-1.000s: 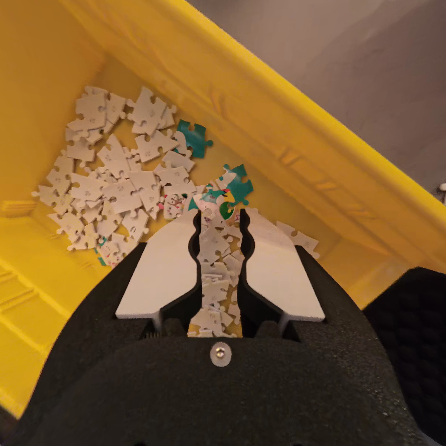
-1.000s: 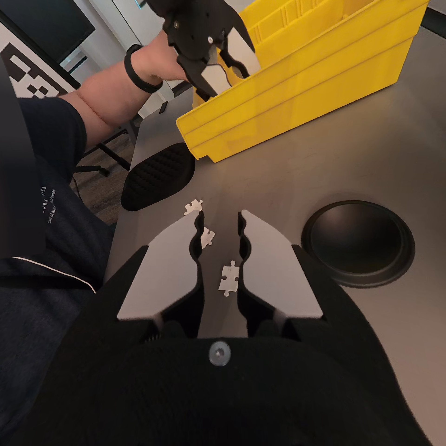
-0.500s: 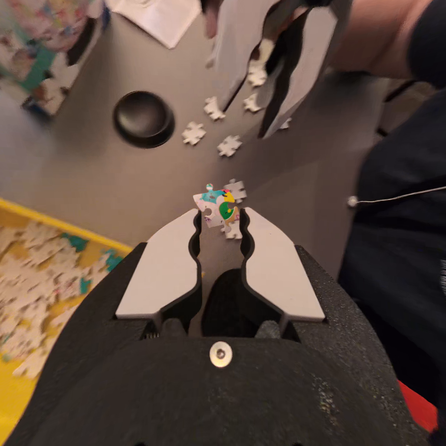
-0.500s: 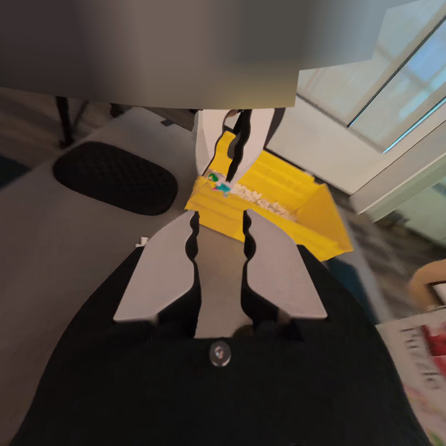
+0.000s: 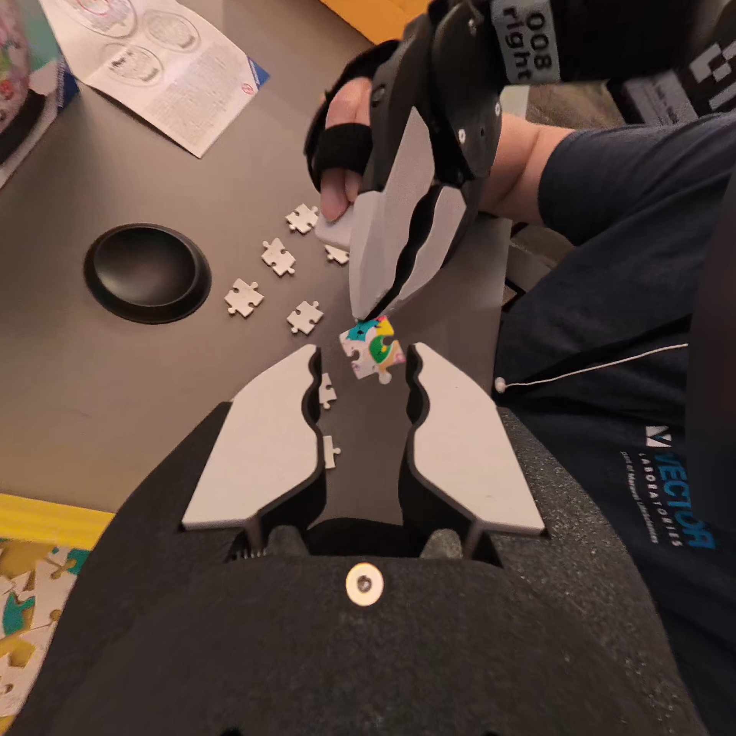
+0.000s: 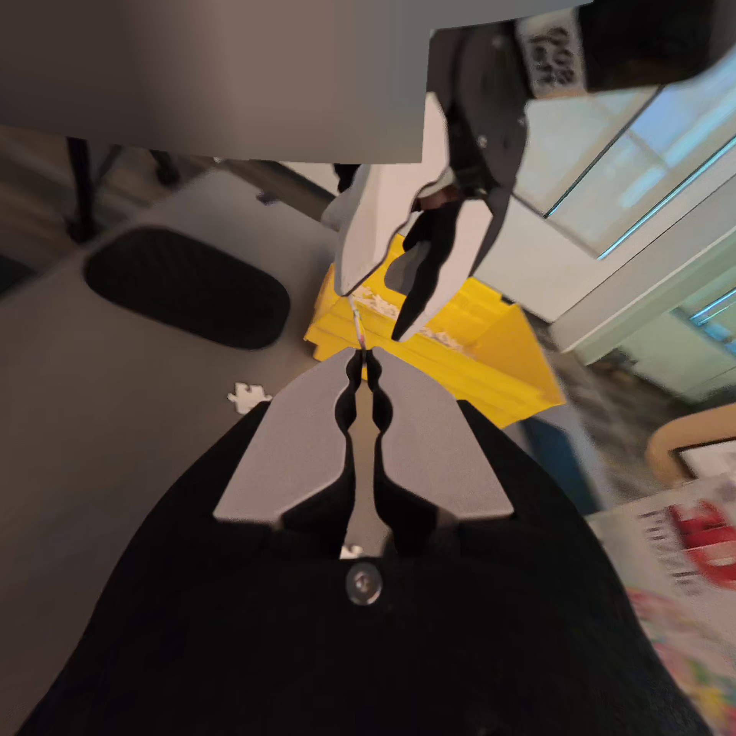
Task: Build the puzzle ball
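A coloured puzzle piece (image 5: 372,346), white with teal, green and yellow, hangs in the air above the grey table (image 5: 99,398). My right gripper (image 5: 370,314) comes down from above and is shut on its top edge. In the right wrist view my right gripper (image 6: 363,352) pinches the piece (image 6: 357,318), seen edge-on. My left gripper (image 5: 364,350) is open, with one finger on each side of the piece. It also shows in the right wrist view (image 6: 374,312), open. Several white pieces (image 5: 243,296) lie face-down on the table.
A black round stand (image 5: 147,273) sits left of the loose pieces. A printed sheet (image 5: 159,67) and a puzzle box (image 5: 24,59) lie at the far left. The yellow bin (image 6: 458,366) holds more pieces. A black pad (image 6: 187,286) lies near it. A person's torso (image 5: 617,358) is on the right. Less than 4 cm separates the two grippers' tips.
My left gripper lifted the coloured piece out of the yellow bin and carried it over the table. My right gripper rose and closed on it. My left gripper then opened.
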`<state>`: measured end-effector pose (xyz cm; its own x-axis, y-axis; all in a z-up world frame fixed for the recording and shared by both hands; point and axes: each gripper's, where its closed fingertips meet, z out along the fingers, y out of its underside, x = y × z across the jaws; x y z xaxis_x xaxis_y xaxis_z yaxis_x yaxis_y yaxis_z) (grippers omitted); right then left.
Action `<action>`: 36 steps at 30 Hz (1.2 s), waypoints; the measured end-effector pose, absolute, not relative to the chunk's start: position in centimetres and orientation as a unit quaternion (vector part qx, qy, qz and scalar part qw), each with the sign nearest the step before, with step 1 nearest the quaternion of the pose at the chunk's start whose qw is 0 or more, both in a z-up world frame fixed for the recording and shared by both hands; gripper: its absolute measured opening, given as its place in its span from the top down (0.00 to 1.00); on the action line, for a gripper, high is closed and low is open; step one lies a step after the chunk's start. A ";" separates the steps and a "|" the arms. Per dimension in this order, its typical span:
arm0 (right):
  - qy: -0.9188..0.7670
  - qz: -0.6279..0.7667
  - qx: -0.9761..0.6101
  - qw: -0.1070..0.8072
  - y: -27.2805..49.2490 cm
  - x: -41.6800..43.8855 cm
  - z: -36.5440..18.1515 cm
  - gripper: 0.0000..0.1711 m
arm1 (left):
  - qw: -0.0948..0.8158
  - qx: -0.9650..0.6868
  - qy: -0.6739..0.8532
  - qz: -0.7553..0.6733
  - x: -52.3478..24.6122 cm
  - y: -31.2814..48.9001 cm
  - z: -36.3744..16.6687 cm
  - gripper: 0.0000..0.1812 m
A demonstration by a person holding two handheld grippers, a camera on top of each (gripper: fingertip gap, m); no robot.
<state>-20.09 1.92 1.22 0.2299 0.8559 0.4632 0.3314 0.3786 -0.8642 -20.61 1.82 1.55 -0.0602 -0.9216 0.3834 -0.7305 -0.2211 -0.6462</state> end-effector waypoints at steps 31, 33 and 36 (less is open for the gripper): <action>-0.330 0.564 -0.666 0.360 4.9 -17.7 -0.4 0.91 | 0.162 -0.737 0.532 -0.384 -24.0 7.5 -1.2 0.99; -0.336 0.554 -0.670 0.363 5.0 -17.0 -0.5 0.91 | 0.153 -0.784 0.512 -0.315 -28.6 9.6 -2.3 0.99; -0.333 0.545 -0.676 0.368 5.6 -16.3 -0.5 0.91 | 0.137 -0.855 0.457 -0.204 -35.7 13.2 -4.0 0.99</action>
